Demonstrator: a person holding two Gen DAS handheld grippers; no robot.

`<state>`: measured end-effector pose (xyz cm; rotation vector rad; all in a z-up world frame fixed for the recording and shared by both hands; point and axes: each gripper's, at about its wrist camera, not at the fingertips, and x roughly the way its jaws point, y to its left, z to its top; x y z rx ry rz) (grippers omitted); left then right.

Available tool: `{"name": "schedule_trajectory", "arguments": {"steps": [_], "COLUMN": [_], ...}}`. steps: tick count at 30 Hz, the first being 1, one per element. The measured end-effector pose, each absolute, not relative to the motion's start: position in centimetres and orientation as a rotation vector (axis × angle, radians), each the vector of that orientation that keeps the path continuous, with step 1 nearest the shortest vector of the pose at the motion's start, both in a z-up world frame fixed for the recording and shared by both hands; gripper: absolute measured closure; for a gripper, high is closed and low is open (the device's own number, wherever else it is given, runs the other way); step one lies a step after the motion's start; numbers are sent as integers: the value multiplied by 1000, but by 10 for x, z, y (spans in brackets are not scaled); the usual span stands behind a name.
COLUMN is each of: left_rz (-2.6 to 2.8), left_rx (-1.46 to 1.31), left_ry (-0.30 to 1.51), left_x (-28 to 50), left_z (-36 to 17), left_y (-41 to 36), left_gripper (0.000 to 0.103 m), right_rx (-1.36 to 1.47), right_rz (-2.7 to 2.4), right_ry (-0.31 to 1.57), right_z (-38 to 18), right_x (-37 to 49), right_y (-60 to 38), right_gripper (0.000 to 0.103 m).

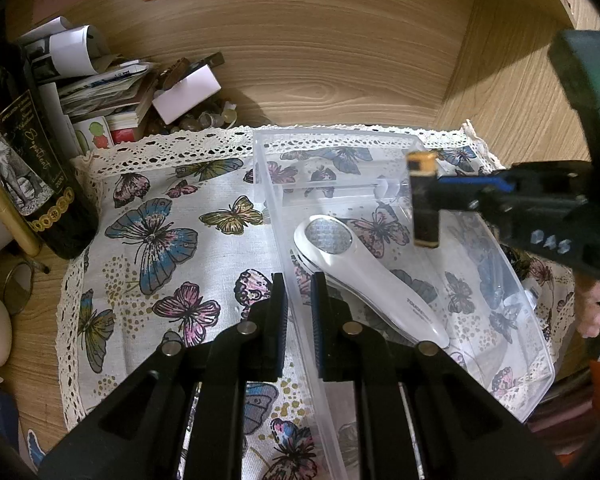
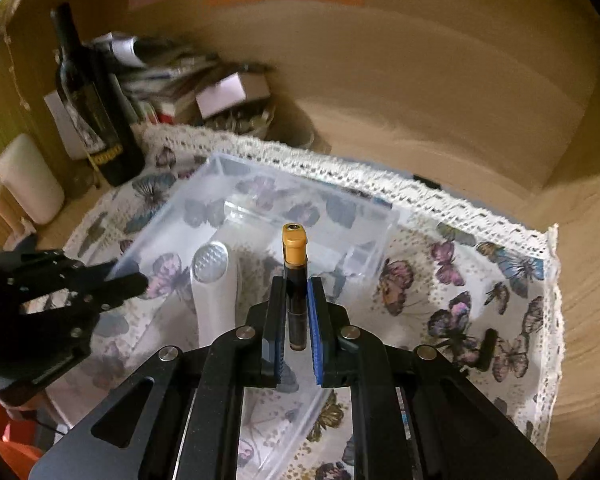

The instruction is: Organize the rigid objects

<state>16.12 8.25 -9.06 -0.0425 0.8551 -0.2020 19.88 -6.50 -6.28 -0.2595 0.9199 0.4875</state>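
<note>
Right gripper (image 2: 296, 312): you pinch the gold-capped tube (image 2: 295, 280) above the clear bin (image 1: 512, 344).
Left gripper (image 1: 299, 300): clamps the bin's wall (1 white device (image 1: 364, 280) inside).
Nearby: wine bottle (image 1: 32, 168), paper clutter (image 1: 112, 88).

Held upright above a clear plastic bin (image 1: 512, 360): a slim dark tube with a gold cap (image 1: 424, 200), gold end uppermost, clamped at mid-body. Lying flat on the bin floor, to the tube's left: a white handheld device (image 1: 364, 280), round mesh head toward the far wall, handle toward the near edge.
</note>
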Motion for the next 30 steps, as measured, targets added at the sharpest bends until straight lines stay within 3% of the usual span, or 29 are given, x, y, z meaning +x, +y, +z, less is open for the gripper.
{"name": "schedule_trajectory", "arguments": {"steps": [10,19,24,30], "left_rz": [-200,-199,-199,-199], "left_rx": [-44,-45,-45,-45], "left_ry": [855,855,855,855], "left_x": [160,160,160,160], "left_z": [-90,-90,-90,-91], "left_y": [82,82,82,82], "left_gripper": [92,92,92,92], "right_rx": [-287,-246,-194,-144], "right_rz": [515,475,390,241], "right_ry": [984,899,842,811], "right_z": [-77,-47,-28,-19], "right_x": [202,198,199,206], "right_y": [-49,-68,-98,-146], "right_gripper": [92,85,71,62]}}
